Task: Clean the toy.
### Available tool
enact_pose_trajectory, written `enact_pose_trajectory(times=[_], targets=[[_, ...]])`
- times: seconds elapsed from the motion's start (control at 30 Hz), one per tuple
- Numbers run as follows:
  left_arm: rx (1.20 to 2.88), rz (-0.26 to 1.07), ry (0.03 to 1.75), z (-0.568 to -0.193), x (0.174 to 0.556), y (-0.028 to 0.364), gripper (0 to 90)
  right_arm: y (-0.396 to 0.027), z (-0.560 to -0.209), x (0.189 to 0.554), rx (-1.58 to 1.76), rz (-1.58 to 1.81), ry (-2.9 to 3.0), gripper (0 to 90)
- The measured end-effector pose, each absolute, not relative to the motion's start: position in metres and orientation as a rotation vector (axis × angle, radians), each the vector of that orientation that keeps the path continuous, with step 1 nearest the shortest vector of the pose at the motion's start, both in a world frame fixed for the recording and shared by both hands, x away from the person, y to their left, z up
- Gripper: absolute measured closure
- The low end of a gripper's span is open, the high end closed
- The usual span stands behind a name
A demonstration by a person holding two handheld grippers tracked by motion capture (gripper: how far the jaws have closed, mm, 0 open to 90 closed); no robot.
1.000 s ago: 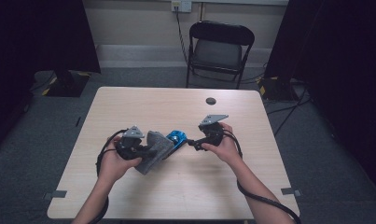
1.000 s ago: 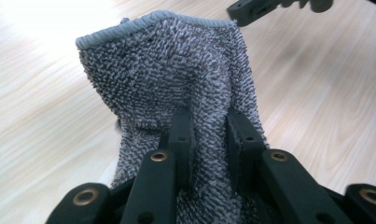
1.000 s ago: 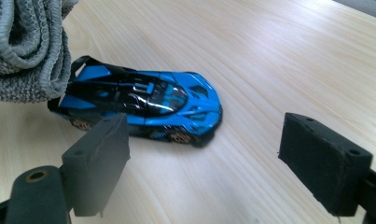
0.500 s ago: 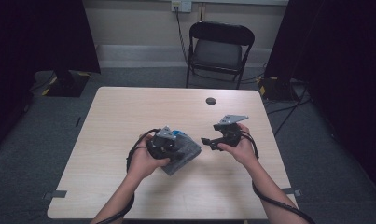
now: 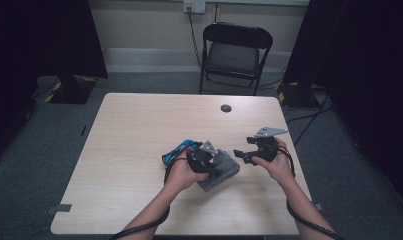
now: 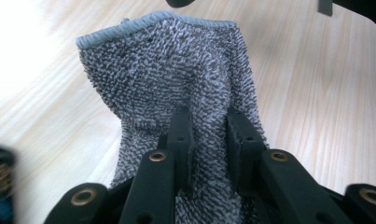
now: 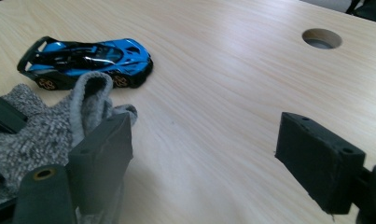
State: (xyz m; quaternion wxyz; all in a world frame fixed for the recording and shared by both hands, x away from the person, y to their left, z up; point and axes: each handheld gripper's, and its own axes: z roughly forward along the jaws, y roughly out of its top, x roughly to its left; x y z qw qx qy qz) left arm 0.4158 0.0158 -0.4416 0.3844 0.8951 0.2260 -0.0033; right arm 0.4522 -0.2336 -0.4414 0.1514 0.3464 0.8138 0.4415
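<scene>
Your left tongs (image 5: 216, 162), seen from the high view, are sitting over the grey knit cloth (image 5: 220, 170) at mid-worktop (image 5: 139, 130), with your right tongs (image 5: 241, 155) hovering just beside it and the blue toy car (image 5: 179, 150) lying close behind. Along your left tongs (image 6: 209, 140) the jaws are pinching a fold of that cloth (image 6: 171, 74) between them. Along your right tongs (image 7: 199, 158) the jaws are gaping wide and holding nothing, the cloth (image 7: 41, 130) bunching by one jaw and the car (image 7: 85, 60) resting just past it.

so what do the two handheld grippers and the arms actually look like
Both the left gripper and right gripper are black, with blocky jaws, brass-coloured pivot pins, a grey three-cornered plate on top and a trailing black cable. The forearms are bare, with no sleeves visible.
</scene>
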Motion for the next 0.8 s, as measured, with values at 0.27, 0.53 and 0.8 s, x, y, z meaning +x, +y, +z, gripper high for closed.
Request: enact_pose_trajectory(times=[0.27, 0.53, 0.8], targets=[[2.315, -0.014, 0.516, -0.46, 0.419, -0.014, 73.2, -0.258, -0.442, 0.446, 1.056, 1.274, 2.281, 18.5], [2.295, 0.007, 0.533, -0.468, 0.411, -0.019, 56.7, -0.254, -0.436, 0.44, 1.018, 1.305, 2.288, 20.5], [2.249, 0.046, 0.539, -0.458, 0.386, 0.002, 47.5, -0.232, -0.439, 0.431, 0.928, 1.335, 2.365, 26.1]])
